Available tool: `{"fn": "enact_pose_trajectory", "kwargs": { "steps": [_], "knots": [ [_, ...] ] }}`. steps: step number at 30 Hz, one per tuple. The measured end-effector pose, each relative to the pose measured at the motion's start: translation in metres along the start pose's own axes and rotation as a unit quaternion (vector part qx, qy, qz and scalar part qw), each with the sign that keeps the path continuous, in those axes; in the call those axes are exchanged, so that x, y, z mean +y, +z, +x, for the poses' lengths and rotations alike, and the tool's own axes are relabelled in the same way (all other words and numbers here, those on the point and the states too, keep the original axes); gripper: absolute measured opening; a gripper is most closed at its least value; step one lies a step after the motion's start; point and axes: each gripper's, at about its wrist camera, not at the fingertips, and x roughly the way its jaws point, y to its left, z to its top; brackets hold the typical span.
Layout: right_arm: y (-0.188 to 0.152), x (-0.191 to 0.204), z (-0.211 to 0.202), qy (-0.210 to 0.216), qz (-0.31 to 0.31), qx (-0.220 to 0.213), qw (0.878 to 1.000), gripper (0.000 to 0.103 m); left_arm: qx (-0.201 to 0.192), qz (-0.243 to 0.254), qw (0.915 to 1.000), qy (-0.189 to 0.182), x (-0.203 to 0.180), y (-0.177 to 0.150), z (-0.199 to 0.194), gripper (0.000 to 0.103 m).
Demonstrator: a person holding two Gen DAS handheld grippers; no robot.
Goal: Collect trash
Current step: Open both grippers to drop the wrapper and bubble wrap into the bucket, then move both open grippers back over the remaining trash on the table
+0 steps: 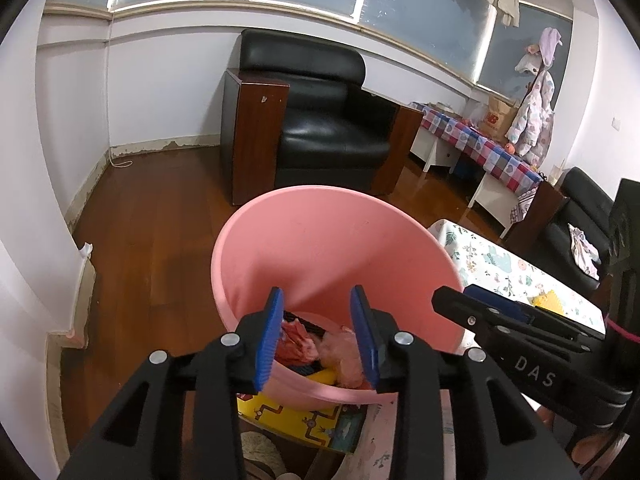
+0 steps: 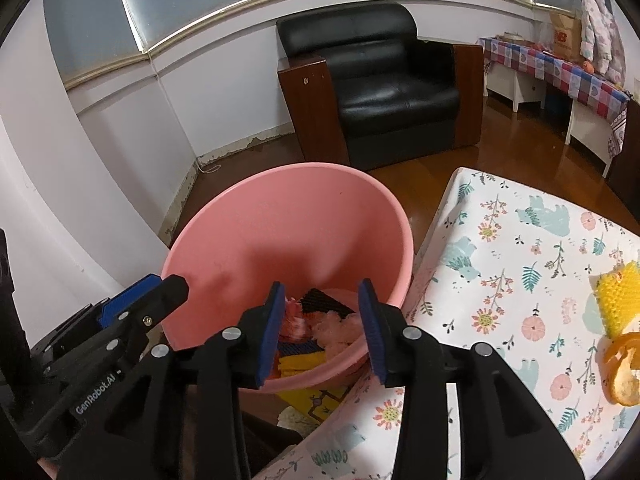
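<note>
Pink bin [image 1: 320,248] [image 2: 288,232] stands on the wooden floor [image 1: 160,208] just beside the worktop edge, mouth tilted toward both cameras. Inside, at the bottom: crumpled red-and-pink wrappers [image 1: 298,342] [image 2: 294,320], a pale pink wad [image 1: 344,354] [image 2: 336,330], some yellow scraps [image 2: 300,360] and a dark patterned piece [image 2: 324,300].

Left hand-held gripper [image 1: 318,338]: jaws apart at a middling width, nothing between the blue pads [image 1: 268,340], poised over the bin's near rim. Right hand-held gripper [image 2: 322,330]: likewise parted, empty, over the same rim. The two sit side by side, each showing at the edge of the other's view.

Worktop [image 2: 520,280] to the right of the bin, covered in a floral-and-bear cloth. On it, well apart from the bin: a yellow bumpy sponge-like item [image 2: 618,300] and orange peel [image 2: 622,372] near the right edge.

Yellow printed sheet [image 1: 296,420] on the floor under the bin's near side. Beyond: black armchair [image 1: 320,120] against the white wall, checked-cloth table [image 1: 480,144] farther right.
</note>
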Motion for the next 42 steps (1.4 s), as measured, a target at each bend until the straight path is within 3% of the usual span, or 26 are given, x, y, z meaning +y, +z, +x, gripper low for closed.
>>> {"fn": "enact_pose_trajectory", "kwargs": {
  "steps": [19, 26, 35, 42],
  "knots": [
    [-0.034, -0.021, -0.072, -0.008, 0.011, -0.032, 0.999, 0.039, -0.009, 0.040, 0.9987, -0.029, -0.044, -0.009, -0.038, 0.042],
    [-0.056, -0.047, -0.100, -0.036, 0.025, -0.033, 0.998, 0.039, -0.003, 0.067, 0.9961, -0.057, -0.075, -0.017, -0.047, 0.042],
    [-0.096, -0.107, -0.141, -0.102, 0.066, -0.036, 0.992, 0.039, 0.019, 0.118, 0.9838, -0.134, -0.139, -0.037, -0.048, 0.043],
    [-0.122, -0.169, -0.180, -0.159, 0.123, -0.052, 0.978, 0.039, 0.048, 0.156, 0.9695, -0.183, -0.189, -0.053, -0.039, 0.044]
  ]
}}
